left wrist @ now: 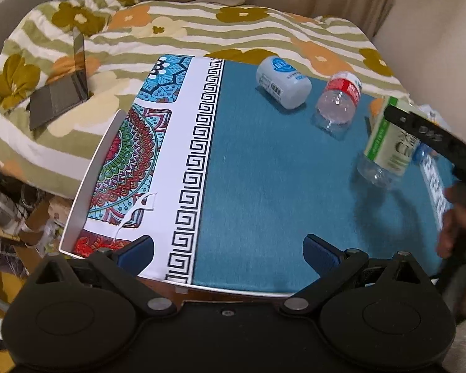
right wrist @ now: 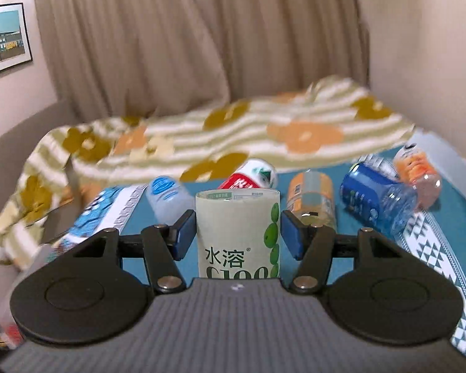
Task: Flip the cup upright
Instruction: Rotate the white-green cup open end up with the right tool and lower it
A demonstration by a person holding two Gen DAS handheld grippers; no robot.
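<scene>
A green-and-white labelled cup made from a cut bottle [right wrist: 237,233] stands between the blue pads of my right gripper [right wrist: 236,233]. The pads sit close on both sides with a thin gap showing, and whether they press it is unclear. In the left wrist view the same cup [left wrist: 388,143] is tilted above the teal table cloth [left wrist: 264,171], with its clear base toward the table and my right gripper's black finger across its label. My left gripper [left wrist: 228,253] is open and empty over the table's near edge.
Other cut bottles lie on their sides: a white-and-blue one [left wrist: 282,82], a red-labelled one [left wrist: 338,99], an orange one [right wrist: 310,195], a blue one [right wrist: 376,199] and a peach one [right wrist: 418,177]. A laptop [left wrist: 62,90] sits on the floral blanket [left wrist: 202,28] behind the table.
</scene>
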